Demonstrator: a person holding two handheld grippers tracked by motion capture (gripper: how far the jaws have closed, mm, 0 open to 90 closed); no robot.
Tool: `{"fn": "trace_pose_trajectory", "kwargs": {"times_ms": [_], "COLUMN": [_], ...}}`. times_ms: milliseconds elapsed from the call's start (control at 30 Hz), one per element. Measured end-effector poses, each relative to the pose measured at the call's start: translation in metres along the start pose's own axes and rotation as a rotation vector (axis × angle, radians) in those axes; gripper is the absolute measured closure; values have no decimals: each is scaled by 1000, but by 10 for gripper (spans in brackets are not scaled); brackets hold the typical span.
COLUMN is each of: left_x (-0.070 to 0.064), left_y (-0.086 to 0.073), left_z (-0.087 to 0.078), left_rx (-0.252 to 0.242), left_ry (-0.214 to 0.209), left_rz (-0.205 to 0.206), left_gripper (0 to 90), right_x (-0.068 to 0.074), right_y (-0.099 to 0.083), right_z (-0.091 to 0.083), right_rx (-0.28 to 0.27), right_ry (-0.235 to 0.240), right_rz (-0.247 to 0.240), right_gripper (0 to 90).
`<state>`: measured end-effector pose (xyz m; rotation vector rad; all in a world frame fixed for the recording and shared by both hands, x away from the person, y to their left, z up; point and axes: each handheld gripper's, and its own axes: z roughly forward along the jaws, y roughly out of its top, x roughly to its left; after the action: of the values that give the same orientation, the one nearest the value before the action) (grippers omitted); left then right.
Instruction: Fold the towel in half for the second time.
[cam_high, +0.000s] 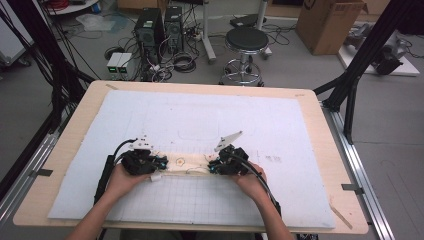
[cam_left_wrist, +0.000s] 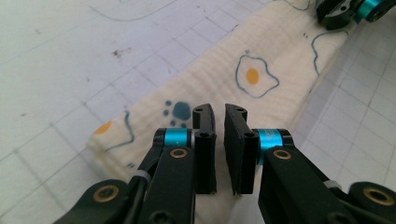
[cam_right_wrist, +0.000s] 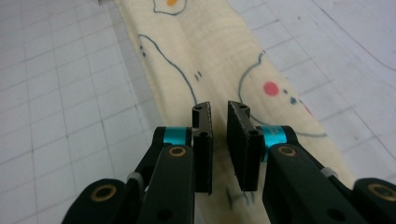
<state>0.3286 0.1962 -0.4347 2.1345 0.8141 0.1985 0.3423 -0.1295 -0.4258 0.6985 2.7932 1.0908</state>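
Observation:
A cream cloth (cam_high: 184, 162), folded into a long narrow strip and printed with fried eggs and paw marks, lies on the white gridded mat (cam_high: 200, 120) near the front. My left gripper (cam_high: 161, 163) is at its left end and my right gripper (cam_high: 214, 166) at its right end, each held in a hand. In the left gripper view the jaws (cam_left_wrist: 219, 109) stand a narrow gap apart over the cloth (cam_left_wrist: 261, 51), with the other gripper (cam_left_wrist: 345, 11) at the far end. The right gripper (cam_right_wrist: 219, 106) shows the same narrow gap above the cloth (cam_right_wrist: 219, 51).
The mat covers most of a wooden table (cam_high: 70, 130). Behind the table, on the floor, are a black stool (cam_high: 246, 42), computer towers (cam_high: 150, 27), cables and a cardboard box (cam_high: 327, 22). Black frame posts (cam_high: 350, 85) flank the table's right side.

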Motion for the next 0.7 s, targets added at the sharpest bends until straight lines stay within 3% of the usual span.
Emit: {"fn": "trace_pose_trajectory", "kwargs": {"times_ms": [133,700], "left_x": [5,11], "left_y": [-6,-13], "left_z": [-8,-24], "left_rx": [-9,-7], "left_ry": [3,37], "left_rz": [-24,-14], "left_gripper": [809,748], "right_x": [-4,-21], "right_y": [-8,-38], "right_z": [-8,-34], "right_rx": [-5,-46], "right_ry": [-10,-56], "right_rz": [3,40], "right_gripper": [788,729]}}
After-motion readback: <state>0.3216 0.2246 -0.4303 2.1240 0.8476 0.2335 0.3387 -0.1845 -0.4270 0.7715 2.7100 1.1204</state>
